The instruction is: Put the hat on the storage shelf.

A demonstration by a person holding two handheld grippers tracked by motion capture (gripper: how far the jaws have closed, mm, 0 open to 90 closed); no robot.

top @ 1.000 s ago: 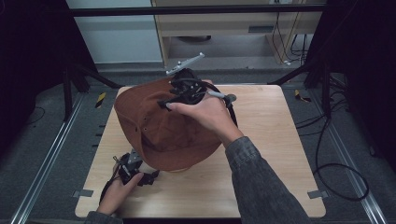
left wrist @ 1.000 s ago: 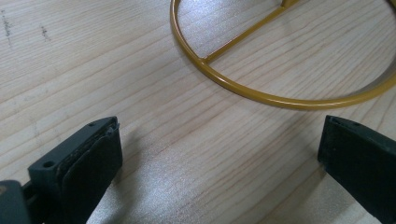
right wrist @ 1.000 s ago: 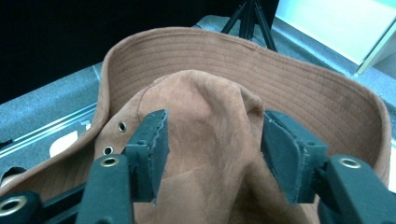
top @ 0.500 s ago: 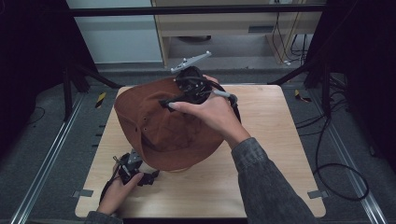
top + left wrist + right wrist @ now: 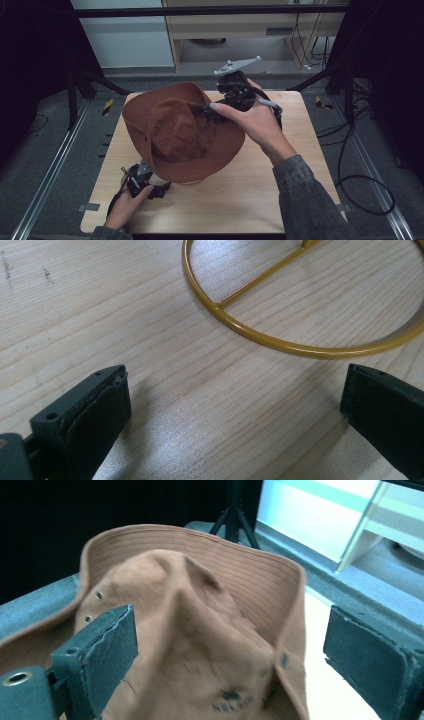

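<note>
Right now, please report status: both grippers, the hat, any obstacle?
Right gripper has just been opening, off the brown hat. Left gripper open over the table, nothing between. Hat sits on yellow wire stand. No obstacle seen.

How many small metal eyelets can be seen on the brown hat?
2. In the right gripper view, both eyelets sit close together on the side of the hat's crown, just above the tool's left pad. The far side of the crown is hidden and may carry more.
</note>
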